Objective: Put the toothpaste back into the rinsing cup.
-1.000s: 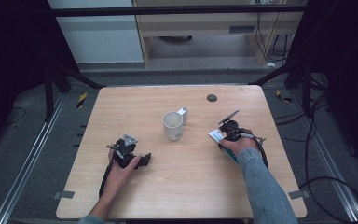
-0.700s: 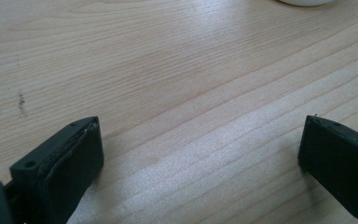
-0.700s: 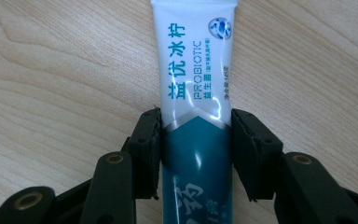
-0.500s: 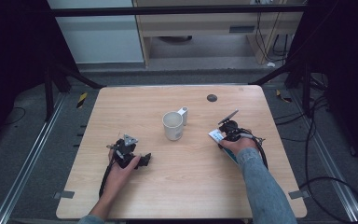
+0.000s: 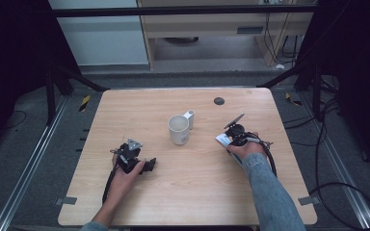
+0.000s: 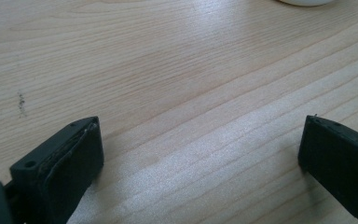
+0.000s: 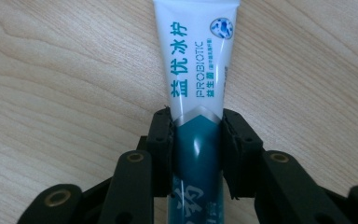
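Grip: right gripper clamps a toothpaste tube lying flat on the table, right of the mug; its jaws have just been closing on it.
Left gripper: jaws wide apart, nothing between them.
Risk: the soft tube could squash or slip when lifted, since the pads bite only its sides.
Change: both hands sit where they did a second ago.

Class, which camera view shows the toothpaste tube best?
The right gripper view: the toothpaste tube lies close up, lettering readable, the right gripper having just closed on it. The high view gives a small white tip.
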A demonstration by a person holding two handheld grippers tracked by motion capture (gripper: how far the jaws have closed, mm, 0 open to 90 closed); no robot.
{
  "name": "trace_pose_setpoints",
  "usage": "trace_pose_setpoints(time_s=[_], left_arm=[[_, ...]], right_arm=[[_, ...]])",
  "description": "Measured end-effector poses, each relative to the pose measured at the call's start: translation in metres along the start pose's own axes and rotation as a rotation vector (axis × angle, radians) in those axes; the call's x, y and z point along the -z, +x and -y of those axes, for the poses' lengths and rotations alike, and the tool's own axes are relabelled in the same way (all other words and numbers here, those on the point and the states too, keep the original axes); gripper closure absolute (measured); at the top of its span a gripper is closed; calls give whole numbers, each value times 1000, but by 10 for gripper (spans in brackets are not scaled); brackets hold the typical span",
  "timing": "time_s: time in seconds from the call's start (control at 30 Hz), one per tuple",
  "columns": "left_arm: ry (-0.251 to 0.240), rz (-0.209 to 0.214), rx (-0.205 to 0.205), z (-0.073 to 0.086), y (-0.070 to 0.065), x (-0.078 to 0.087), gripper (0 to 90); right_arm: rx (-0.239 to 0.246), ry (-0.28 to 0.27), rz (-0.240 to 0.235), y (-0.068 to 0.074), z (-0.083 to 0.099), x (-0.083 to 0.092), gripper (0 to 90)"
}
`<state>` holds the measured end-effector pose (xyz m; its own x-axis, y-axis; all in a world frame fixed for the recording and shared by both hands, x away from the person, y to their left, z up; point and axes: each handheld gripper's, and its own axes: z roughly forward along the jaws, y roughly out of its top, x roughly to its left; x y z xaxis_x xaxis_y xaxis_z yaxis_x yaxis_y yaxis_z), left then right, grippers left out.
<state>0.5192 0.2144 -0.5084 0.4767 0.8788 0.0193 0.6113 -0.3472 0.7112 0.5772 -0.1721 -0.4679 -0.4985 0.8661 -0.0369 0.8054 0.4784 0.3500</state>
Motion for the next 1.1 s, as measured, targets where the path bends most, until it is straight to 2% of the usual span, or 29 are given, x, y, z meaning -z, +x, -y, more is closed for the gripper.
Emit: trace_pose_setpoints(time_s=[0.2, 0.53, 0.77, 0.83, 0.87, 1.1], left_arm=[[0, 0, 0, 0, 0, 0, 0], [0, 0, 0, 0, 0, 0, 0], [0, 0, 0, 0, 0, 0, 0], [0, 0, 0, 0, 0, 0, 0], [0, 0, -1, 0, 0, 0, 0], [0, 0, -1, 0, 0, 0, 0]], right_arm=[[-17, -10, -3, 1, 0, 5, 749], [-30, -7, -18, -1, 1, 9, 773], [-33, -23, -23, -3, 2, 21, 776], [-33, -44, -21, -4, 2, 27, 777], [-52, -53, -25, -4, 2, 32, 777], [-53, -150, -23, -7, -2, 59, 779]])
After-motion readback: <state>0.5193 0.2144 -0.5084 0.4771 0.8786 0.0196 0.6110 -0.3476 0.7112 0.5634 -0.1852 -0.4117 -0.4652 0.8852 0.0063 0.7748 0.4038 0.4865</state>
